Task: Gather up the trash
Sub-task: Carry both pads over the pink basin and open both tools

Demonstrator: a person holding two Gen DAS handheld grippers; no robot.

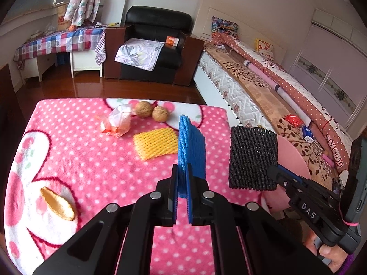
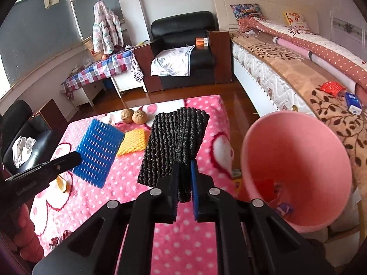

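Left hand-held gripper (image 1: 182, 178) clamps blue net (image 1: 190, 147) at lower edge; right hand-held gripper (image 2: 185, 176) clamps black net (image 2: 174, 146), both above worktop (image 1: 91, 160). Foam nets light, soft, squashy; edge pinch suffices. Bin (image 2: 296, 171) beside.

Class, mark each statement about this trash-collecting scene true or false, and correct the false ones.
1. The left gripper holds a blue foam net. True.
2. The right gripper holds a yellow foam net. False: its fingers are shut on a black foam net; the yellow foam net lies on the pink blanket.
3. Two walnuts sit on the blanket. True.
4. The pink bin is completely empty. False: a few scraps lie at its bottom.
5. A clear wrapper lies near the walnuts. True.
6. An orange peel is inside the bin. False: it lies on the blanket.
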